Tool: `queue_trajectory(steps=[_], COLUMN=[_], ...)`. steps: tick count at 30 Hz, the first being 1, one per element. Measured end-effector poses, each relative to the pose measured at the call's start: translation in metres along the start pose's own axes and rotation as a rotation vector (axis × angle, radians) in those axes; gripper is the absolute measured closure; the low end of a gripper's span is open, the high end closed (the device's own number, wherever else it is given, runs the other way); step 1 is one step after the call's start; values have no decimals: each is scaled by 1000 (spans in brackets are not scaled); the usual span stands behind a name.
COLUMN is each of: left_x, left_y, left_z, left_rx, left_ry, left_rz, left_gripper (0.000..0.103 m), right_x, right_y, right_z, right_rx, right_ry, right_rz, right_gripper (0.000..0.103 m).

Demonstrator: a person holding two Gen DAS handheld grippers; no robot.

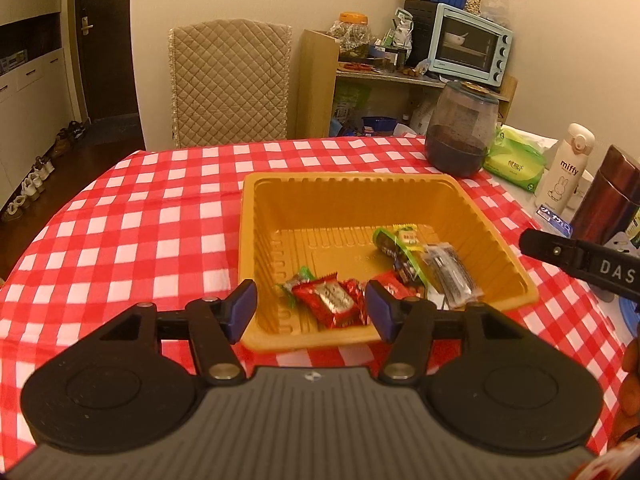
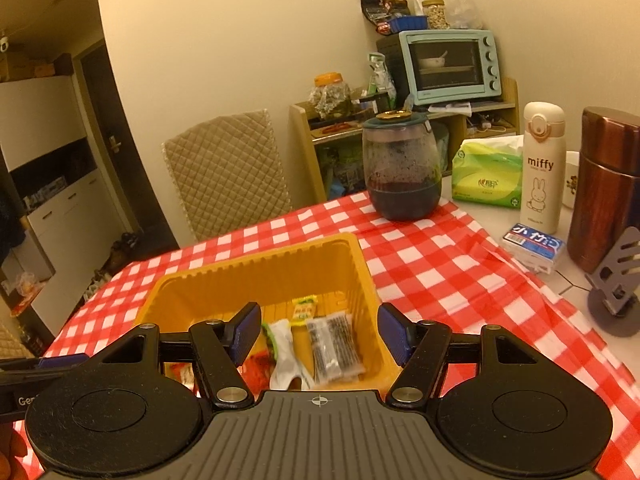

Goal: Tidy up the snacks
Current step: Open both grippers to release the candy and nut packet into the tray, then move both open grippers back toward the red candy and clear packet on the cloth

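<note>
An orange plastic tray (image 1: 280, 200) (image 2: 192, 284) sits on the red-and-white checked tablecloth and holds several wrapped snacks. Red-wrapped candies (image 1: 332, 300) lie at its near side, a green-edged dark packet (image 1: 396, 248) and a clear packet of dark sticks (image 1: 452, 272) (image 2: 334, 348) toward its right. My left gripper (image 1: 312, 308) hovers open above the tray's near rim, nothing between its blue pads. My right gripper (image 2: 318, 332) is open too, above the tray's near right corner and empty. One finger of the right gripper (image 1: 580, 260) pokes in at the right of the left wrist view.
A dark lidded glass jar (image 1: 460, 132) (image 2: 400, 168), a green tissue pack (image 2: 488, 176), a white "miffy" bottle (image 2: 540, 168), a brown flask (image 2: 608, 188), a small blue box (image 2: 532, 244) and a grey stand (image 2: 616, 280) crowd the table's right. A quilted chair (image 1: 230, 84) stands behind the table.
</note>
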State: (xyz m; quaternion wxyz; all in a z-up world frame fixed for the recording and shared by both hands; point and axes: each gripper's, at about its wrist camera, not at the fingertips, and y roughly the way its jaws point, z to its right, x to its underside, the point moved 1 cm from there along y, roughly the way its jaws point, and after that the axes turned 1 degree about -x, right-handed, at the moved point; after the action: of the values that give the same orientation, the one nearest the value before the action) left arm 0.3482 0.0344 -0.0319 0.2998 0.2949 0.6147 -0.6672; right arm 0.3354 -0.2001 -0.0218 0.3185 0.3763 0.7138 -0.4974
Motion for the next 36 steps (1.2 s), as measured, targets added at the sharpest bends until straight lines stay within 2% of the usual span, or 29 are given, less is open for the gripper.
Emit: queue_trajectory(steps=[11, 20, 23, 28, 36], left_x=[38, 78, 90, 110, 122], left_y=[-52, -89, -96, -97, -92], left_z=[-18, -22, -20, -17, -8], left_rx=[-21, -23, -25, -7, 14], left_ry=[-62, -54, -49, -41, -28], left_rz=[9, 3, 0, -31, -63], left_gripper=[40, 39, 39, 39, 39], right_x=[19, 73, 97, 120, 122], right_y=[-52, -79, -79, -79, -77], right_z=[5, -12, -24, -27, -19], right_rx=[-8, -85, -106, -100, -78], right_ry=[2, -40, -81, -133, -135], right_rz=[-16, -143, -192, -225, -226], right_gripper=[38, 38, 39, 39, 39])
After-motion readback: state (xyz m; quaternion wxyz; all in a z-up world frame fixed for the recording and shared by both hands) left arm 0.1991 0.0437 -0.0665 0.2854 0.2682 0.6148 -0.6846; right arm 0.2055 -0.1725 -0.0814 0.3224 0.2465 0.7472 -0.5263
